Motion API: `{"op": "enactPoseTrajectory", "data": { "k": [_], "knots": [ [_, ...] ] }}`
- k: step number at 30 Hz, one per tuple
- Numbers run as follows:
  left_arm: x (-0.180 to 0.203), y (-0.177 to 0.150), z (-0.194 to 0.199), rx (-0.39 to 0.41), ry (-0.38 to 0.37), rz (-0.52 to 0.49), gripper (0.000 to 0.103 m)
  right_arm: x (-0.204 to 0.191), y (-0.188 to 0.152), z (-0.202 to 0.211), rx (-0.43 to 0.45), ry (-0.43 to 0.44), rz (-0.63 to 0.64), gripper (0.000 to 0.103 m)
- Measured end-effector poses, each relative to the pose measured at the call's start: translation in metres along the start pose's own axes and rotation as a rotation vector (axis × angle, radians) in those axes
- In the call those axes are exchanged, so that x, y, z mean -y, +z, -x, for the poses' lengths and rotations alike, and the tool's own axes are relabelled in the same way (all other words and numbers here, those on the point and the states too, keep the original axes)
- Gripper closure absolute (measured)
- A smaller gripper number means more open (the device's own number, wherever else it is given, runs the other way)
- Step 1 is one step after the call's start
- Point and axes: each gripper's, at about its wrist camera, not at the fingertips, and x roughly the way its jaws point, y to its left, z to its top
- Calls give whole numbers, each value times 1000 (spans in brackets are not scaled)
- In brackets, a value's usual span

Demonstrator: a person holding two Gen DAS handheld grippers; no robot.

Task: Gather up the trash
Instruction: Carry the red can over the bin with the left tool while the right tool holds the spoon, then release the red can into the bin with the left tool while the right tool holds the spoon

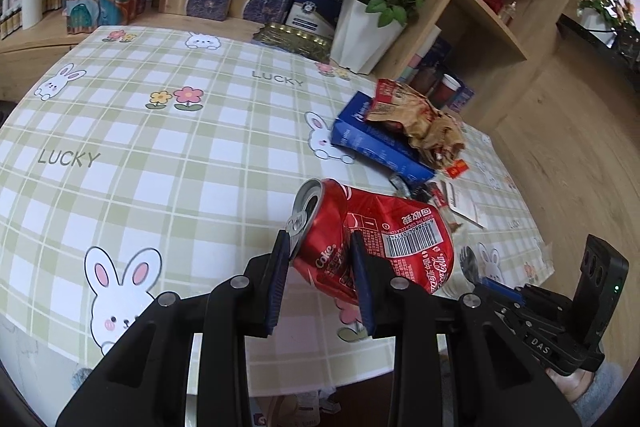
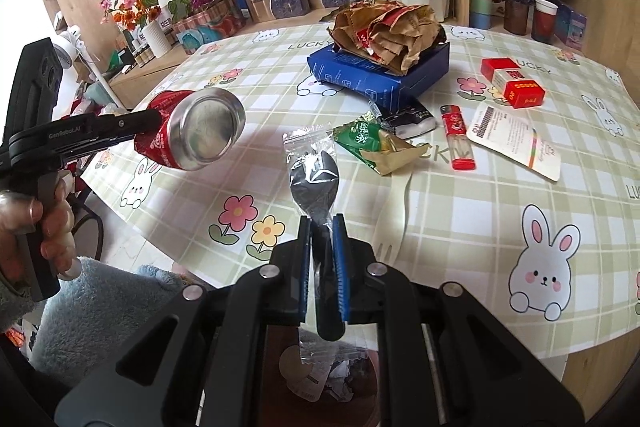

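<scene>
Trash item one: dented red can, pinched in left claw, raised off checked surface. Item two: wrapped black spoon, clamped in fully closed right claw, above surface edge.

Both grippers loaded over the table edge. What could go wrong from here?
1. The left gripper pinches the dented Coke can near its top end only; most of the body overhangs, so it may pivot or slip out.
2. The right gripper holds the wrapped black spoon by its handle through slick film; it may slide free.
3. Both loads hang near the table edge, so a drop likely lands on the floor.
</scene>
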Motion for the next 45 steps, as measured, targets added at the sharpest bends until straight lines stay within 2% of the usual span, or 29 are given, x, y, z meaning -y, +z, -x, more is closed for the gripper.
{"op": "enactPoseTrajectory", "data": {
  "k": [8,15,24,29,35,41,42,43,45],
  "knots": [
    [21,-22,18,-26,-53,-35,73,-1,-5,26,43,-17,-20,88],
    [43,-71,31,-79,-81,-104,73,-4,-20,57,114,-17,-26,88],
    [62,-132,-8,-252,-54,-252,73,5,-38,61,110,-19,-37,88],
    [62,-155,-31,-335,-55,-275,76,16,-40,64,119,-30,-65,88],
    [62,-170,-46,-386,-67,-283,76,23,-46,64,113,-38,-89,88],
    [76,-180,-59,-424,-123,-331,75,23,-49,65,108,-35,-89,88],
    [77,-181,-60,-425,-131,-332,67,22,-50,66,107,-35,-90,88],
    [79,-181,-61,-424,-154,-329,48,22,-50,66,104,-35,-90,88],
    [79,-177,-57,-391,-176,-320,39,21,-50,67,100,-37,-87,88]
  ]
}}
